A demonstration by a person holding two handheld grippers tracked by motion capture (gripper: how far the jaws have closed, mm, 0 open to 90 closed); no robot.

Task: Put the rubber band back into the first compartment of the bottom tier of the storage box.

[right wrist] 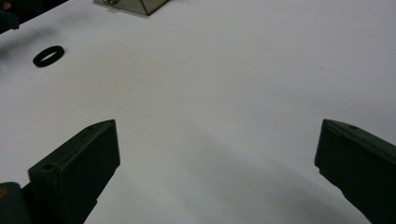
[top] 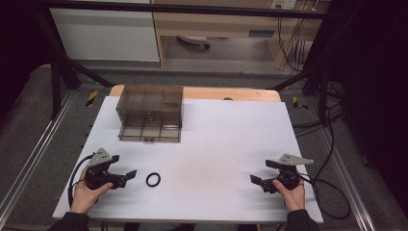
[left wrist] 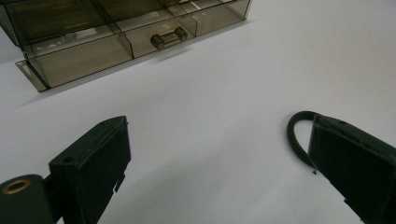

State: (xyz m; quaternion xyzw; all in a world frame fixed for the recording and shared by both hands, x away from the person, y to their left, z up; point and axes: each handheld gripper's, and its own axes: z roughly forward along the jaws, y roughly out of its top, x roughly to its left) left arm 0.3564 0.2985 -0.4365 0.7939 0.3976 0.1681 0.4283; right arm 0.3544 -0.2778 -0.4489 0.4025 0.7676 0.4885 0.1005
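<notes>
Grippers are held low at the near edge of a white table top, one in each hand of a person whose dark sleeves enter from below. The left gripper is seen with its two black jaws spread wide and nothing between them; in the left gripper view the gripper frames bare table, and a small black rubber-like ring lies flat just beside its right-hand jaw, partly hidden behind it. From above, the ring is seen just beyond the left jaw tips, not touched. The right gripper is held well apart at the other side, jaws likewise spread wide and empty over bare table.

Farther off, near the back edge, a smoky transparent plastic drawer box is set, its lower drawer apparently pulled out a little, with a small handle at its front.

The step is judged to be the approach to the ring. A short shift toward it is called for next, so that the ring is straddled before the jaws are closed.
</notes>
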